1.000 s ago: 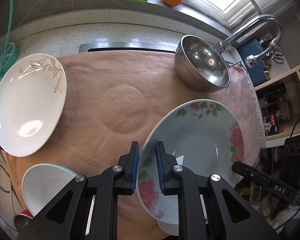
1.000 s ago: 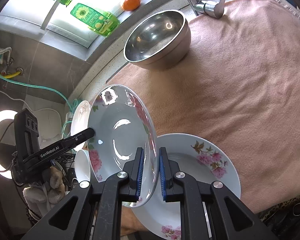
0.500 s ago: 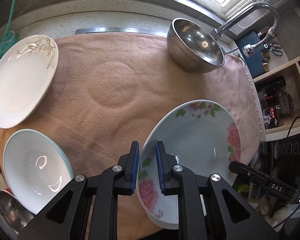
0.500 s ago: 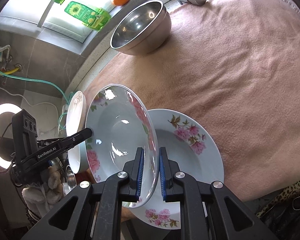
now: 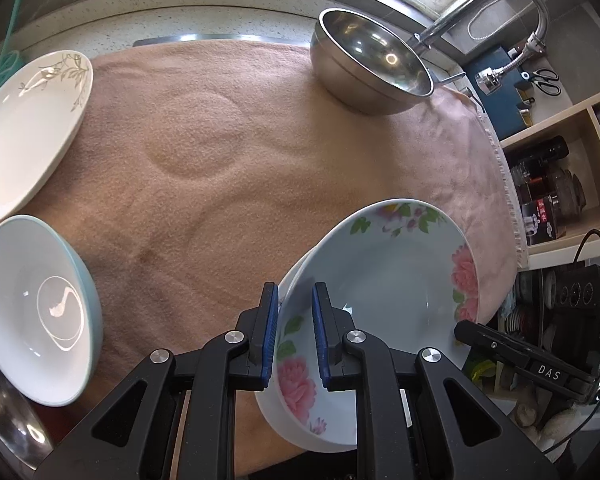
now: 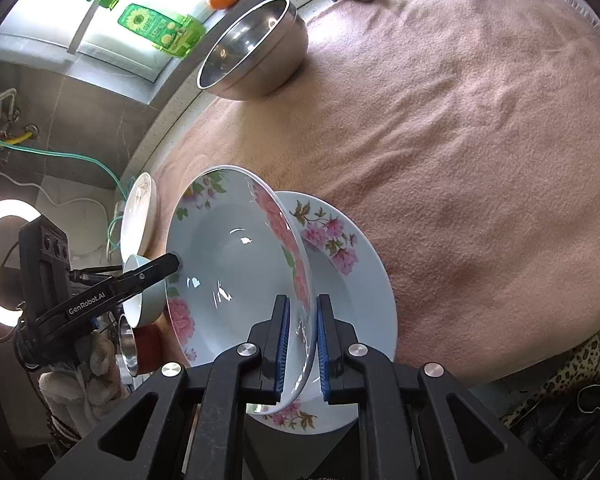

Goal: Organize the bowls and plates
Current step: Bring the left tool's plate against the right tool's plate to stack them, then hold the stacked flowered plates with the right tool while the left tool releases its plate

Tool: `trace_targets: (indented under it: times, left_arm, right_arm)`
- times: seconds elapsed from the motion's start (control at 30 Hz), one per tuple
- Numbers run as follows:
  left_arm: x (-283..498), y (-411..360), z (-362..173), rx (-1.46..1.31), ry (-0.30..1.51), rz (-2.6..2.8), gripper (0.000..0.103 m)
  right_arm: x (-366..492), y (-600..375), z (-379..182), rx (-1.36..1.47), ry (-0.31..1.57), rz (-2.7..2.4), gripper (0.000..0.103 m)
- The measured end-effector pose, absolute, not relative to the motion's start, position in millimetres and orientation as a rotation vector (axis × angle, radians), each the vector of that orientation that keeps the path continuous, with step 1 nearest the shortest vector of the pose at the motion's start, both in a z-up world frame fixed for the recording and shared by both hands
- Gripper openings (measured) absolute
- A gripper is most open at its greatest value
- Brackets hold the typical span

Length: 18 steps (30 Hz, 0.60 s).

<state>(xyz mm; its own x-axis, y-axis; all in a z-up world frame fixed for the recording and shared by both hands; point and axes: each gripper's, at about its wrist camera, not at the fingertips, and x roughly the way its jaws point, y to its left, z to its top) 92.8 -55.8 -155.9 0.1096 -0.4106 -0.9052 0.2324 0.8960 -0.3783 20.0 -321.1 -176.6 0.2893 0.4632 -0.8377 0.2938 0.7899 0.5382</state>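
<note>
Left wrist view: a rose-patterned deep plate (image 5: pixel 384 280) is clamped at its rim by the left gripper (image 5: pixel 294 332), tilted above the pink towel (image 5: pixel 228 168).

Right wrist view: the opposite rim is pinched by the right gripper (image 6: pixel 300 344), directly over a second floral plate (image 6: pixel 340 280). If the hold is let go unevenly, the glazed rim could be tipped and chipped against the plate below.
</note>
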Motion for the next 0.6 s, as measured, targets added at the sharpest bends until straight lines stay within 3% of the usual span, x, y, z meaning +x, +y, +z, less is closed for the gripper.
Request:
trace_targets:
  times: [0.6]
  left_arm:
    - [81, -64, -165, -0.130, 1.411, -0.466, 0.015]
  right_arm:
    - [3, -321, -189, 0.696, 1.348, 0.127, 0.012]
